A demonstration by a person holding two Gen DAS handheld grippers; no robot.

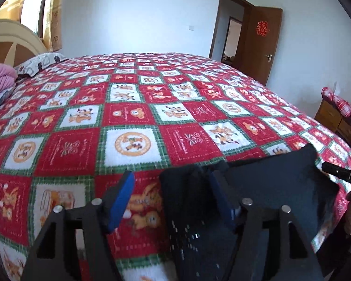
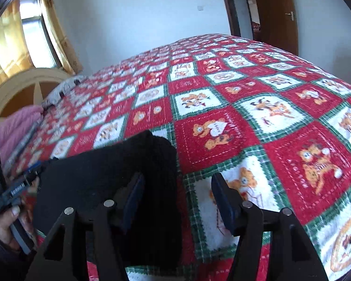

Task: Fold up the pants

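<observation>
Black knit pants [image 2: 119, 178] bunched at the near edge of the bed [image 1: 152, 107], on the red, white and green checked blanket [image 2: 269, 140], the rest of that blanket stretching bare toward the far wall. Judged from the lie of the cloth: fold barely begun, with both ends of the garment lifted or gathered rather than spread flat. Best done by drawing the two ends apart first — tension along the width to take out the bunching — then laying the cloth down smooth before bringing one half over the other, edges matched. Left gripper [image 1: 173, 199] wide open, blue-padded fingers [image 1: 119, 201] well spread; the dark cloth lies in the gap and against the right-hand pad, while the left-hand pad stands clear over the blanket, so touching but not clamped. Right gripper [image 2: 177, 201] likewise wide open; the thick ribbed end of the pants sits against its left-hand finger and partly in the gap, the right-hand finger over bare blanket — nothing pinched there either. Worth closing each on a single clean edge, not a wad of layers, lest the fold come out lumpy. Whether cloth is caught lower down near the hinges: cannot be told from these views.
</observation>
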